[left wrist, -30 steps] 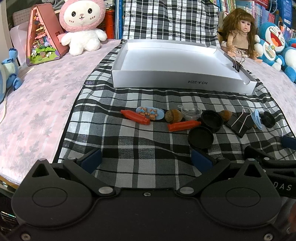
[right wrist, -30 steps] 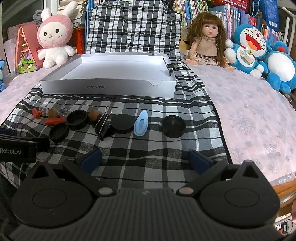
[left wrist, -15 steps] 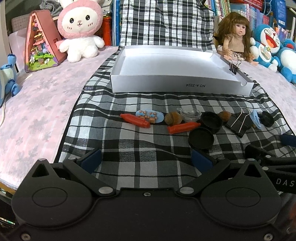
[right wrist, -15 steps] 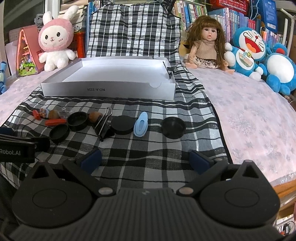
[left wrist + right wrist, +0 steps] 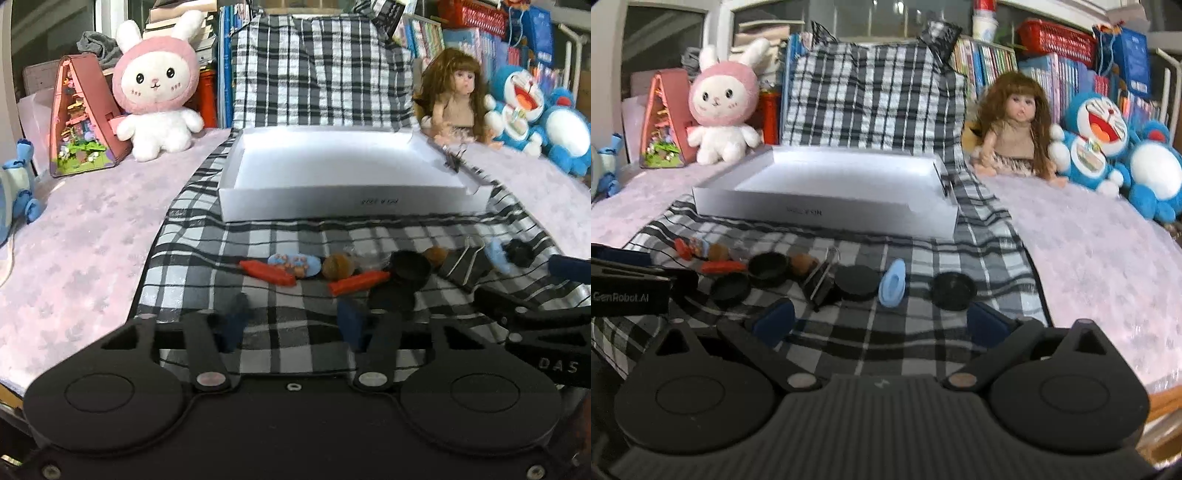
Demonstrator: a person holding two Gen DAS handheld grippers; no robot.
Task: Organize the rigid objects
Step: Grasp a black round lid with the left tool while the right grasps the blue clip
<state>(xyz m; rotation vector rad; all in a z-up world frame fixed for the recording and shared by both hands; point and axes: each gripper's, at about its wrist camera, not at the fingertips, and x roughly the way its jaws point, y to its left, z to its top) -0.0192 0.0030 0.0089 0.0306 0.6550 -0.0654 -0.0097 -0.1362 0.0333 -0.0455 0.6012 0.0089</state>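
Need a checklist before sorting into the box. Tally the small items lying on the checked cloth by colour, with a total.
Black (four round lids, one binder clip): 5
Orange-red sticks: 2
Brown nut-like pieces: 2
Light blue (a printed oval piece, a plain one): 2
Clear cup, too blurred here to be sure: 1
Total: 12

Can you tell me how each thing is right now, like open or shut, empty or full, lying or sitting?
white box: lid off, nothing inside, one small black clip on its right wall.
left gripper: closing, nothing between its fingers.
right gripper: open, holding nothing.
orange pieces: lying flat on the checked cloth.
black binder clip: lying on its side, handles out.
blue clip: lying on the cloth.
black caps: flat, apart from the box.
doll: sitting upright.
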